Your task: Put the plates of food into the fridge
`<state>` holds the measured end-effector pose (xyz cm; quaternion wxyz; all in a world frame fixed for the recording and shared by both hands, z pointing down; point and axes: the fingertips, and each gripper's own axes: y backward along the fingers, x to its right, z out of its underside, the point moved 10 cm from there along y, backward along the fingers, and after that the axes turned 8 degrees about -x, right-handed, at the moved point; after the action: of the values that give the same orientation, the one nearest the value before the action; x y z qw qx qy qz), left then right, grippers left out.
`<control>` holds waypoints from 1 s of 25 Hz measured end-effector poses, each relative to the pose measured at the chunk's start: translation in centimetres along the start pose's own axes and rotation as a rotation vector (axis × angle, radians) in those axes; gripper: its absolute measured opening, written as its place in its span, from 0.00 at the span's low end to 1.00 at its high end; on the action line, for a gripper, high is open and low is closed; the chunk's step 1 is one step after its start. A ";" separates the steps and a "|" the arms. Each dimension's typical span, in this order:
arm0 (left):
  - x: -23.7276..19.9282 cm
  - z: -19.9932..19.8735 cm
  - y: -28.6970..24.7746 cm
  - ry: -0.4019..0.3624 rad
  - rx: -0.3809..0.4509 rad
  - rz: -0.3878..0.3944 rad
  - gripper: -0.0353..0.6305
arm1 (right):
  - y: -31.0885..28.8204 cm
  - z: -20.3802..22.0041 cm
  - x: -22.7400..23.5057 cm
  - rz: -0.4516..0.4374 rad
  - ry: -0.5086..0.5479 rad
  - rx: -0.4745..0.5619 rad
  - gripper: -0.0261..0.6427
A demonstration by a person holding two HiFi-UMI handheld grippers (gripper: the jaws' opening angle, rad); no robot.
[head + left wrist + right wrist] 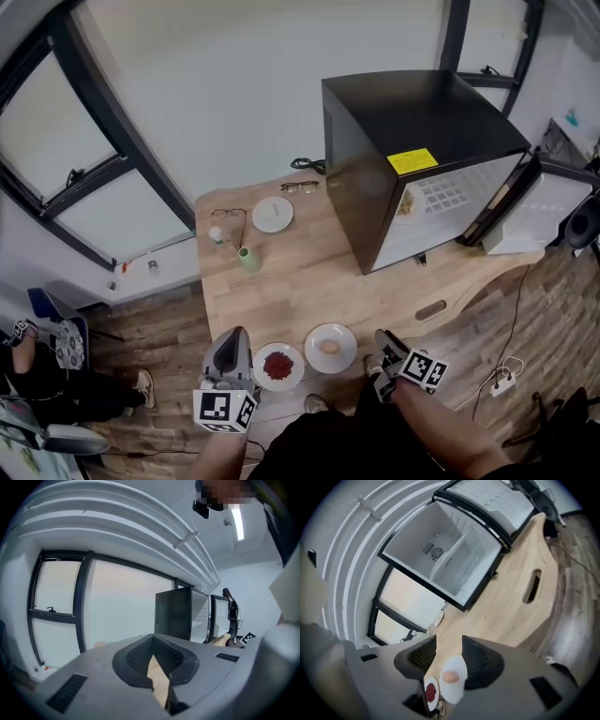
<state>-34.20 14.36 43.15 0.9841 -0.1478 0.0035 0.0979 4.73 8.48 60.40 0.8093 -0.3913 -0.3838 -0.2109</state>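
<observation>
Two plates of food sit at the near table edge: a white plate with red food [278, 367] [431, 691] and, to its right, a white plate with a pale round piece of food [330, 348] [452, 679]. My left gripper [234, 334] [152, 641] stands just left of the red-food plate, pads together and empty. Just right of the other plate is my right gripper [375, 354] [449, 644]. Its jaws are apart, and that plate shows through the gap without being pressed. The black fridge [412, 159] [445, 550] stands on the table's far right, door [530, 202] swung open.
An empty white plate [273, 214], a green cup [247, 258], a small bottle [217, 235] and two pairs of glasses [299, 187] lie toward the far side. A slot [431, 309] is cut in the table [309, 272] near the fridge. A person sits at the left edge [37, 366].
</observation>
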 end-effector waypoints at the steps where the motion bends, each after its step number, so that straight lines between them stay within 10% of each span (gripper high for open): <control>1: -0.2 0.2 0.4 -0.012 -0.007 0.007 0.06 | 0.0 1.6 0.5 0.010 -0.018 -0.008 0.32; 11: -1.5 1.6 5.1 -0.088 -0.049 0.012 0.06 | -3.6 10.8 4.1 0.011 -0.288 -0.064 0.32; 25: -4.0 2.3 8.6 -0.126 -0.082 -0.059 0.06 | -8.2 12.3 4.5 -0.074 -0.344 -0.076 0.11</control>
<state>-39.86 22.36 42.97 0.9780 -0.1816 -0.0668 0.0779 -3.35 13.12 72.74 0.7083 -0.4374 -0.5224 -0.1848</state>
